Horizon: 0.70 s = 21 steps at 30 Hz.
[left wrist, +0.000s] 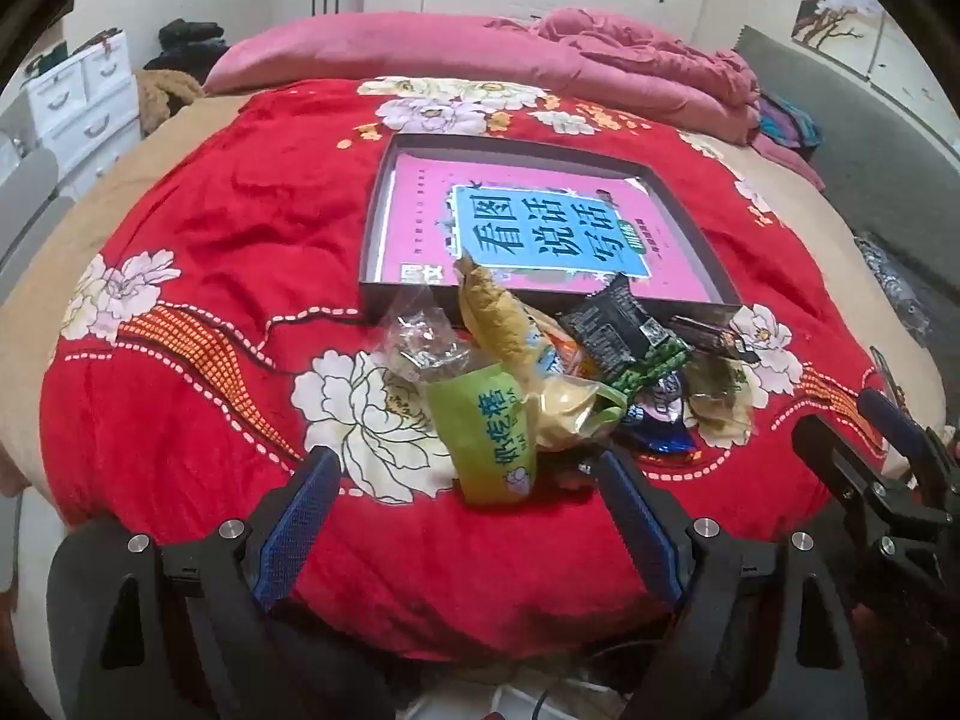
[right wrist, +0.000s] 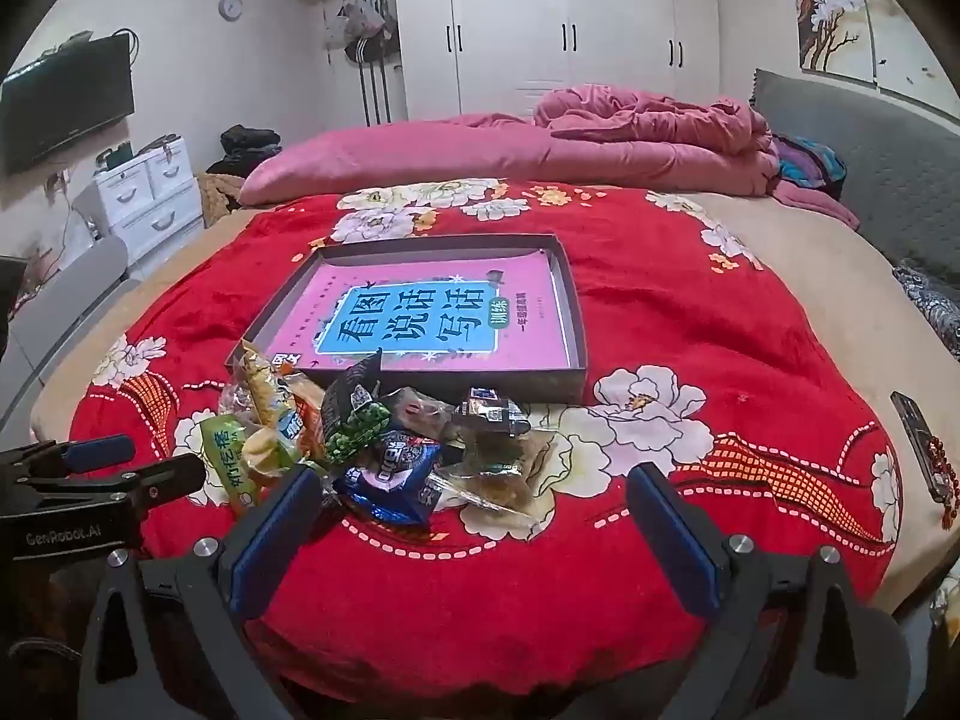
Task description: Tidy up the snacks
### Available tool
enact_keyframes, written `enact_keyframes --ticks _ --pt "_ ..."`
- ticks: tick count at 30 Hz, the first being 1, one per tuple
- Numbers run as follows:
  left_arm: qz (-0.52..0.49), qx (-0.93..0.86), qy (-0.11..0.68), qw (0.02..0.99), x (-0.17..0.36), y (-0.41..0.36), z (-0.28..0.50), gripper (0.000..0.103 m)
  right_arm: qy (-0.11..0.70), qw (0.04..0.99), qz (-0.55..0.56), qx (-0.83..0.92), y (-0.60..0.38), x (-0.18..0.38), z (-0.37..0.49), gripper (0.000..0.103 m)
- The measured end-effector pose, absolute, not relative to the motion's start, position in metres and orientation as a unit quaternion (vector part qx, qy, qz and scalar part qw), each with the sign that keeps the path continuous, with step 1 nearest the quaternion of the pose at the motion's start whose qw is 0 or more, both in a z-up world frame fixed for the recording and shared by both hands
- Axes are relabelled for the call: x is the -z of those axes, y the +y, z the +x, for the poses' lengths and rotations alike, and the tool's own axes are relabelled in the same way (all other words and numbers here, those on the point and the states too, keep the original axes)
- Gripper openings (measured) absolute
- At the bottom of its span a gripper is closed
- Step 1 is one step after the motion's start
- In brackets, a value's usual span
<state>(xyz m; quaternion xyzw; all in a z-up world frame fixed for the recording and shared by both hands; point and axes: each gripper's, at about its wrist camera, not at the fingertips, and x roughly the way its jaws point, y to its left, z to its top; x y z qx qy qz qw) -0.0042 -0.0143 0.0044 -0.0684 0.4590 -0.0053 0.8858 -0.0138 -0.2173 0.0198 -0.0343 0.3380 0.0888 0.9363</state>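
A pile of wrapped snacks lies on the red floral blanket (left wrist: 210, 252) just in front of a shallow grey box (left wrist: 384, 192). The box holds a pink book (left wrist: 414, 222). The pile includes a green packet (left wrist: 492, 444), a yellow packet (left wrist: 498, 312), a black packet (left wrist: 606, 330) and a blue Oreo packet (right wrist: 390, 480). My left gripper (left wrist: 465, 474) is open and empty, its fingers either side of the green packet's near end, apart from it. My right gripper (right wrist: 474, 498) is open and empty just in front of the Oreo packet. The box also shows in the right wrist view (right wrist: 576, 324).
Pink bedding (right wrist: 600, 144) is heaped at the far side of the bed. A dark remote (right wrist: 918, 438) and red beads lie at the right bed edge. White drawers (right wrist: 150, 192) stand at the left. A grey headboard (right wrist: 870, 180) runs along the right.
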Motion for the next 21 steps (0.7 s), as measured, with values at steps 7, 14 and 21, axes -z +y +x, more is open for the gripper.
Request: enact_keyframes --ticks 7,14,21 --pt "-0.061 0.014 0.453 0.889 -0.0065 -0.0180 -0.0079 0.088 0.335 0.938 -0.031 -0.084 -0.2219 -0.0216 -0.0114 0.102" --pt "-0.058 0.022 0.452 0.890 -0.0083 -0.0204 -0.0094 0.088 0.339 0.937 -0.030 -0.081 -0.2220 -0.0227 -0.0117 0.102" --pt "-0.057 0.025 0.452 0.890 -0.0102 -0.0211 -0.0098 0.088 0.341 0.936 -0.033 -0.081 -0.2218 -0.0238 -0.0142 0.102"
